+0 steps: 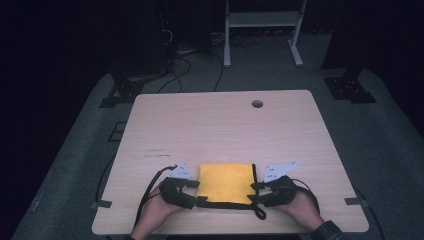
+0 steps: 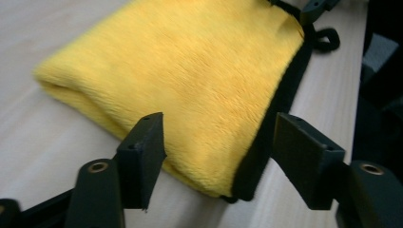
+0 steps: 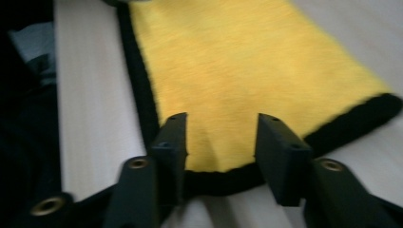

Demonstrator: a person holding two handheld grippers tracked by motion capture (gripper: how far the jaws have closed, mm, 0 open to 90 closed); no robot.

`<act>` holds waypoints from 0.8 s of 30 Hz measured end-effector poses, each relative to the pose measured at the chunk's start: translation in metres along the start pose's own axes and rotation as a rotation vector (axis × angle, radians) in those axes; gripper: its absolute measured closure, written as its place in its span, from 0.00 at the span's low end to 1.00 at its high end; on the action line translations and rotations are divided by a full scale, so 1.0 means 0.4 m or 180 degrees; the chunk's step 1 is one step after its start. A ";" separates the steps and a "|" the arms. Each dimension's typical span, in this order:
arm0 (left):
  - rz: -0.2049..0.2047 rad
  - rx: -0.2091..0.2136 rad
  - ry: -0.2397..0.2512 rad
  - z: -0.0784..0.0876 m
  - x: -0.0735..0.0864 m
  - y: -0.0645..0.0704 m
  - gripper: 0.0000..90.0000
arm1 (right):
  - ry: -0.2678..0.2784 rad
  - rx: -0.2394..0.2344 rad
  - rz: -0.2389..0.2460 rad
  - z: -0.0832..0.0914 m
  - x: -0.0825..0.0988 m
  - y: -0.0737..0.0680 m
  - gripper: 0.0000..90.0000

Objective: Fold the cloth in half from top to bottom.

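Folded yellow microfibre cloth (image 1: pixel 226 183) w/ black trim, lower centre of wooden table (image 1: pixel 220 125), left gripper (image 1: pixel 192 192) at its left corner, jaws apart, right gripper (image 1: pixel 256 192) at right corner, jaws apart, nothing clamped.

A light wooden table (image 1: pixel 220 125) is set on a grey carpeted floor (image 1: pixel 75 165). A round cable hole (image 1: pixel 257 104) is cut near the table's far edge, right of centre. Faint dark print (image 1: pixel 156 153) is seen on the table's left half. A white metal stand (image 1: pixel 262 30) is placed beyond the table's far edge. Black cables (image 1: pixel 185 65) are trailed across the floor beyond the table's far left corner, and black floor plates (image 1: pixel 350 87) are fixed off its far right corner.
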State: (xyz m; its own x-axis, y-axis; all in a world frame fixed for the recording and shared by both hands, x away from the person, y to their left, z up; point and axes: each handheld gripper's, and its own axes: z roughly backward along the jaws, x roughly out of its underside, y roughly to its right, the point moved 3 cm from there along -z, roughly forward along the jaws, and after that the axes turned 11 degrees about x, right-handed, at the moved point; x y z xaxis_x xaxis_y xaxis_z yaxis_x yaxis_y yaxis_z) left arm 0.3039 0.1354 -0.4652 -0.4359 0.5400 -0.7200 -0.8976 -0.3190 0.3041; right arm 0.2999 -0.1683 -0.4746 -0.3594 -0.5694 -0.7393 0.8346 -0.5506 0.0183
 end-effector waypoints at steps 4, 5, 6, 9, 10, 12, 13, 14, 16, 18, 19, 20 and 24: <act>-0.0020 -0.0240 0.0065 0.018 0.004 -0.022 0.19 | 0.0070 0.0215 -0.0224 0.014 0.007 0.038 0.35; -0.0021 -0.0305 0.0090 0.024 0.006 -0.028 0.17 | 0.0082 0.0303 -0.0289 0.016 0.010 0.049 0.29; -0.0021 -0.0305 0.0090 0.024 0.006 -0.028 0.12 | 0.0074 0.0392 -0.0386 0.019 0.014 0.062 0.25; -0.0006 -0.0513 0.0140 0.046 0.014 -0.040 0.05 | 0.0094 0.0533 -0.0557 0.028 0.022 0.089 0.16; -0.0016 -0.0551 0.0139 0.053 0.017 -0.042 0.04 | 0.0116 0.0548 -0.0583 0.031 0.024 0.096 0.14; -0.0029 -0.0634 0.0159 0.068 0.027 -0.049 0.02 | 0.0140 0.0651 -0.0657 0.037 0.028 0.111 0.14; -0.0026 -0.0654 0.0171 0.072 0.030 -0.051 0.01 | 0.0135 0.0684 -0.0682 0.041 0.032 0.119 0.13; -0.0013 -0.0678 0.0174 0.079 0.036 -0.054 0.00 | 0.0138 0.0711 -0.0699 0.044 0.035 0.123 0.12; 0.0006 -0.0726 0.0190 0.093 0.047 -0.060 0.00 | 0.0167 0.0771 -0.0719 0.052 0.042 0.132 0.10; 0.0019 -0.0797 0.0204 0.108 0.059 -0.065 0.00 | 0.0171 0.0841 -0.0732 0.061 0.050 0.140 0.09; 0.0026 -0.0826 0.0208 0.115 0.066 -0.067 0.00 | 0.0168 0.0854 -0.0734 0.064 0.055 0.145 0.07; 0.0027 -0.0862 0.0204 0.123 0.073 -0.071 0.00 | 0.0156 0.0869 -0.0735 0.067 0.061 0.149 0.05; 0.0102 -0.0969 0.0183 0.147 0.108 -0.088 0.00 | 0.0044 0.1000 -0.0794 0.076 0.094 0.168 0.02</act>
State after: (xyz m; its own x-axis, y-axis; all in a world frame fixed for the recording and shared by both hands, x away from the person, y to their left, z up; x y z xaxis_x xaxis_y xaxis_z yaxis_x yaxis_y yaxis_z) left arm 0.3127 0.2158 -0.4705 -0.4513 0.4837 -0.7499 -0.8188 -0.5585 0.1326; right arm 0.3297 -0.2453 -0.4805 -0.5275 -0.3874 -0.7561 0.5534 -0.8320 0.0402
